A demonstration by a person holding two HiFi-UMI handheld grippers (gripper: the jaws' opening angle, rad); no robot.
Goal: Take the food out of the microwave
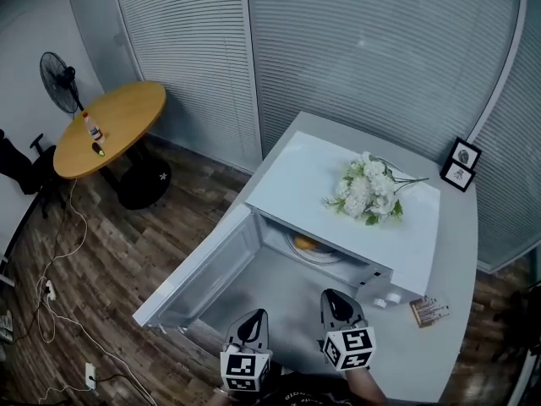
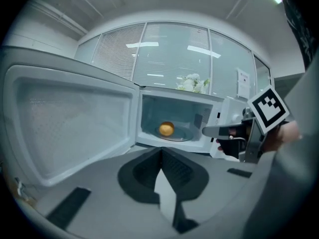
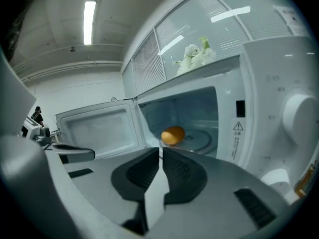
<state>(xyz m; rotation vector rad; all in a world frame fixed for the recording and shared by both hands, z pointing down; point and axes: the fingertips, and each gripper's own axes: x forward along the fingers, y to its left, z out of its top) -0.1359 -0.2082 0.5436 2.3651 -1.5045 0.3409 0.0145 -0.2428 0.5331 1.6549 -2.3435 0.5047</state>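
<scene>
A white microwave (image 1: 347,194) stands on a grey counter with its door (image 1: 199,271) swung wide open to the left. Inside, an orange piece of food (image 1: 305,244) lies on the glass turntable; it shows as well in the left gripper view (image 2: 166,129) and in the right gripper view (image 3: 173,135). Both grippers hang in front of the opening, apart from the food. My left gripper (image 1: 254,321) (image 2: 160,150) is shut and holds nothing. My right gripper (image 1: 336,299) (image 3: 161,150) is shut and empty too, nearer the microwave's control panel (image 3: 279,113).
A bunch of white flowers (image 1: 369,189) lies on top of the microwave. Two small picture frames (image 1: 461,163) stand at the counter's far right, and a small brown object (image 1: 428,311) lies near its front edge. A round wooden table (image 1: 110,127) and a fan (image 1: 57,81) stand at the left.
</scene>
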